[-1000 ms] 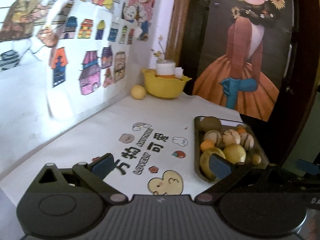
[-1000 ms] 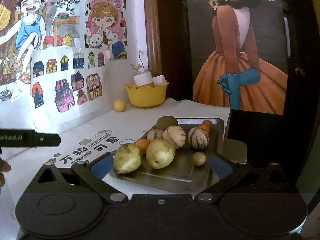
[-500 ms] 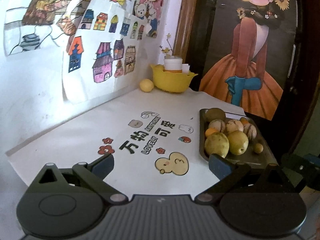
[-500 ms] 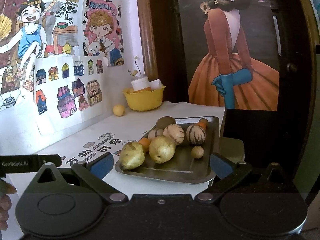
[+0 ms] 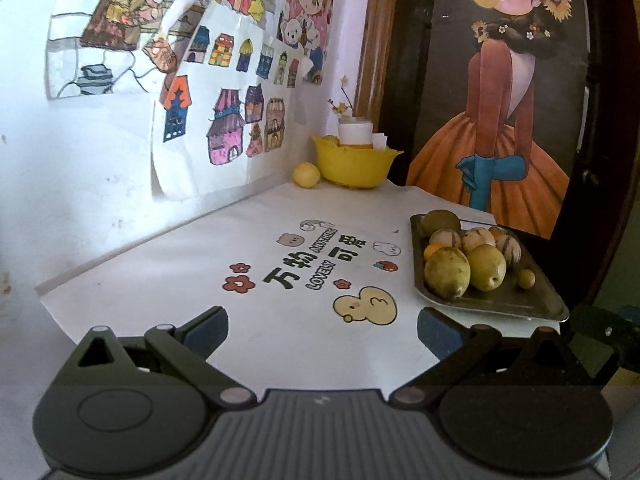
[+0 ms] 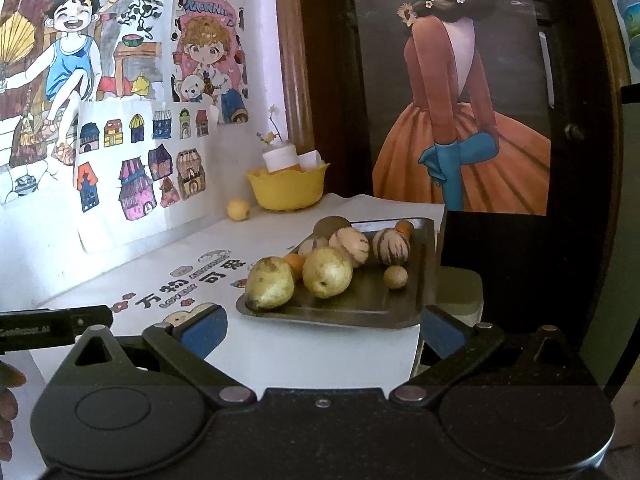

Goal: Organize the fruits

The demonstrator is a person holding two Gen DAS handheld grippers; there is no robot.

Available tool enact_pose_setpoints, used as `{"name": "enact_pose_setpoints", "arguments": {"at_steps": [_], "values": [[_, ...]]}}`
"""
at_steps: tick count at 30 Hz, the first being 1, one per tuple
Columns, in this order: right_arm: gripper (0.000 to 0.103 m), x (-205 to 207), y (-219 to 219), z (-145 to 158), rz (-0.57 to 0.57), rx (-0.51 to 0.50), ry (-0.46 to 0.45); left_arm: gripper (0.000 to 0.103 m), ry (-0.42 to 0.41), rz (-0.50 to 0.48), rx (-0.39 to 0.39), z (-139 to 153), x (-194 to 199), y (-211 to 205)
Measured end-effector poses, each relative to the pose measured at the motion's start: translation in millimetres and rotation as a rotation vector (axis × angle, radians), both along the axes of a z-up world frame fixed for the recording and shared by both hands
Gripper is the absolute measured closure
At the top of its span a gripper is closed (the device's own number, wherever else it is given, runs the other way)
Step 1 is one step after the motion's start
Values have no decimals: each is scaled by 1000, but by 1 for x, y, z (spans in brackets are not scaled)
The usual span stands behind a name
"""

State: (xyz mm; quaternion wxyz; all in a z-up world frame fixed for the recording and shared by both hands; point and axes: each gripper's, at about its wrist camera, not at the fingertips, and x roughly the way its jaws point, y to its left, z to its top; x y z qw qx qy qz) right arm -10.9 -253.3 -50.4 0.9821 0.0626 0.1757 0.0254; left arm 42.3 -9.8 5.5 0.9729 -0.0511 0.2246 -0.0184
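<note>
A home, likely a child's corner: hand-coloured drawings (image 6: 120, 160) taped to the wall, a cartoon-print cloth (image 5: 280, 280) on the surface, a painted girl poster (image 6: 460, 100).

We see strong light from left, wall (image 5: 100, 160) blown out w/ glare; right side dim. Heavy fisheye bending at edges, dark vignette corners. Focus ok, slightly soft.

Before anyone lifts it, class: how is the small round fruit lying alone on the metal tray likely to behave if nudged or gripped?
The small round fruit looks nearly spherical and sits apart from the pears, so it would probably roll. The metal tray looks smooth, though its raised rim may stop it. Being small, it may slip from wide pads.
</note>
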Motion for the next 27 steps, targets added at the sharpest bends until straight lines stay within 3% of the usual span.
{"name": "enact_pose_setpoints", "arguments": {"at_steps": [8,27], "values": [[1,-8,6,-10,1,-41,-12,0,-19,-6,9,-6,-12,1],[1,-6,7,-16,12,-17,16,0,0,3,5,-14,-16,3]]}}
